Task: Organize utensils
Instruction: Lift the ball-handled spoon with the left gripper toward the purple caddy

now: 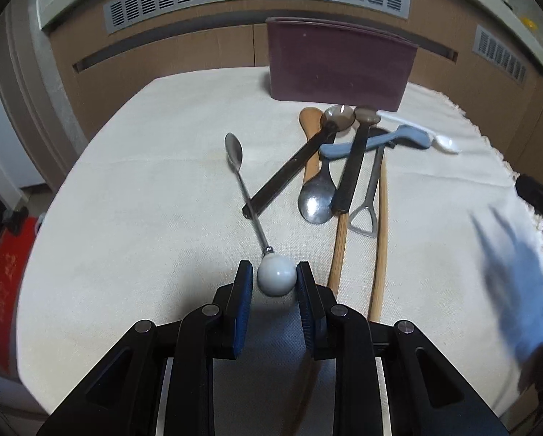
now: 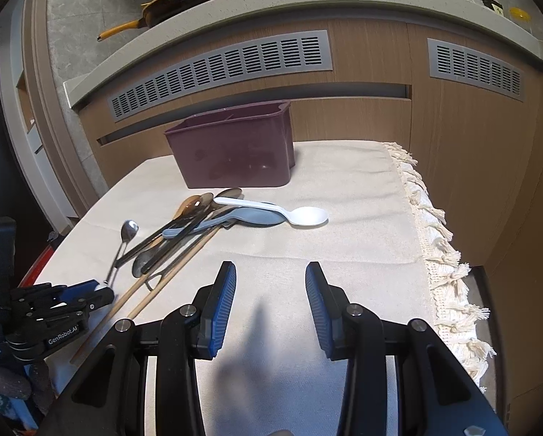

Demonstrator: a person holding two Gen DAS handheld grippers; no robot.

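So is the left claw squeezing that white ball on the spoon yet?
Cannot tell. In the left wrist view the left gripper straddles the ball; the pads look very close, perhaps just touching.

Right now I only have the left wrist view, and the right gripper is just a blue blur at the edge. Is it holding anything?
Observer: No. The right gripper is open with nothing between its fingers, above bare cream tablecloth.
Operator: Is that dark red box divided inside? I only see a flat wall.
Observer: Yes. The burgundy plastic utensil box shows a partition just inside its rim. I cannot see its contents.
Operator: How does the white spoon lie?
Observer: The white plastic spoon has its bowl face up on the cloth, and its handle crosses over the grey-blue plastic spoon.
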